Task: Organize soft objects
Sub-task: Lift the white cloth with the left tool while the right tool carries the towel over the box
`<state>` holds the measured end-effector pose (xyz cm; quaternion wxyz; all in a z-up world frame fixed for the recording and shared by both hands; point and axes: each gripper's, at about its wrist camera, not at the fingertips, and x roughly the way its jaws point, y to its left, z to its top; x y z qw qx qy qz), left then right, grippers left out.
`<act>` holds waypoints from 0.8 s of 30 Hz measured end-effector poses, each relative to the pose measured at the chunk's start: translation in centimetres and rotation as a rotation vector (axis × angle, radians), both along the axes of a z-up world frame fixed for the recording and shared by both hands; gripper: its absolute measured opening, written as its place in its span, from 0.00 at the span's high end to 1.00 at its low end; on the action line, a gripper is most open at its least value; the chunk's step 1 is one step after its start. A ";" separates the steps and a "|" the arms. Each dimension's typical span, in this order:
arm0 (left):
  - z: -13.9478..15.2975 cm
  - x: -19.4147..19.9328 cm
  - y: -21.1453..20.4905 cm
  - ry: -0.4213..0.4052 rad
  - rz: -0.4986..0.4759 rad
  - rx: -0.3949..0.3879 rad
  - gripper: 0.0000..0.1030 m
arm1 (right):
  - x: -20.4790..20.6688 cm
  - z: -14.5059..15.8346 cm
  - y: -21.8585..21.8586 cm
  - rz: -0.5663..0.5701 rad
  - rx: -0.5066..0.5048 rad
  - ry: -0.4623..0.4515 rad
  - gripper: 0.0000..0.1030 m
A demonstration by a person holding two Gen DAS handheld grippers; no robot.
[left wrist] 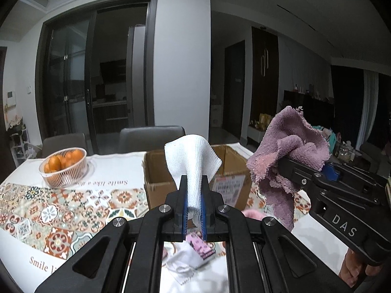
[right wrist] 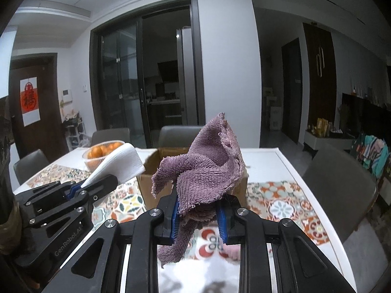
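My left gripper [left wrist: 194,183] is shut on a white woven cloth [left wrist: 191,161], held above the table just in front of an open cardboard box [left wrist: 156,173]. My right gripper [right wrist: 199,201] is shut on a purple fluffy towel [right wrist: 205,168], also held up in front of the box [right wrist: 146,183]. In the left wrist view the right gripper [left wrist: 281,163] and purple towel [left wrist: 288,146] are to the right. In the right wrist view the left gripper [right wrist: 107,178] with the white cloth [right wrist: 119,163] is to the left.
A basket of oranges [left wrist: 63,168] stands at the table's far left. A patterned tablecloth [left wrist: 48,217] covers the table. A small pink patterned item [left wrist: 199,246], a white cloth [left wrist: 183,266] and something pink [left wrist: 254,213] lie below the grippers. Grey chairs [left wrist: 151,139] stand behind the table.
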<state>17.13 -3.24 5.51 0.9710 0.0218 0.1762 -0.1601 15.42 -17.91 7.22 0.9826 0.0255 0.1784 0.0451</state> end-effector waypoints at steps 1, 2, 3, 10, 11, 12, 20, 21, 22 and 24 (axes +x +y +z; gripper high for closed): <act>0.2 0.2 0.0 -0.005 0.002 -0.002 0.91 | 0.2 0.2 0.0 0.001 0.000 -0.008 0.74; 0.4 0.3 0.1 -0.011 0.004 -0.004 0.91 | 0.3 0.4 0.0 0.002 0.001 -0.015 0.74; 0.7 0.6 0.2 -0.020 0.003 -0.006 0.91 | 0.5 0.7 0.0 0.002 0.001 -0.026 0.74; 1.9 2.0 0.3 -0.078 0.014 -0.001 0.91 | 1.9 1.8 0.0 0.005 0.000 -0.073 0.74; 2.0 2.1 0.3 -0.084 0.015 -0.002 0.91 | 2.2 1.9 0.0 0.005 -0.005 -0.080 0.74; 2.0 2.3 0.3 -0.088 0.016 -0.003 0.91 | 2.3 2.0 0.1 0.006 -0.007 -0.084 0.74; 2.1 4.3 0.3 -0.112 0.023 -0.002 0.91 | 4.1 2.2 0.1 0.014 -0.016 -0.110 0.74; 2.0 4.6 0.2 -0.111 0.023 0.000 0.91 | 4.3 1.9 0.4 0.015 -0.018 -0.110 0.74; 1.8 4.9 0.1 -0.111 0.024 0.002 0.91 | 4.6 1.8 0.4 0.016 -0.019 -0.110 0.74; 1.8 5.9 0.2 -0.109 0.026 0.005 0.91 | 5.2 1.7 0.3 0.021 -0.019 -0.107 0.74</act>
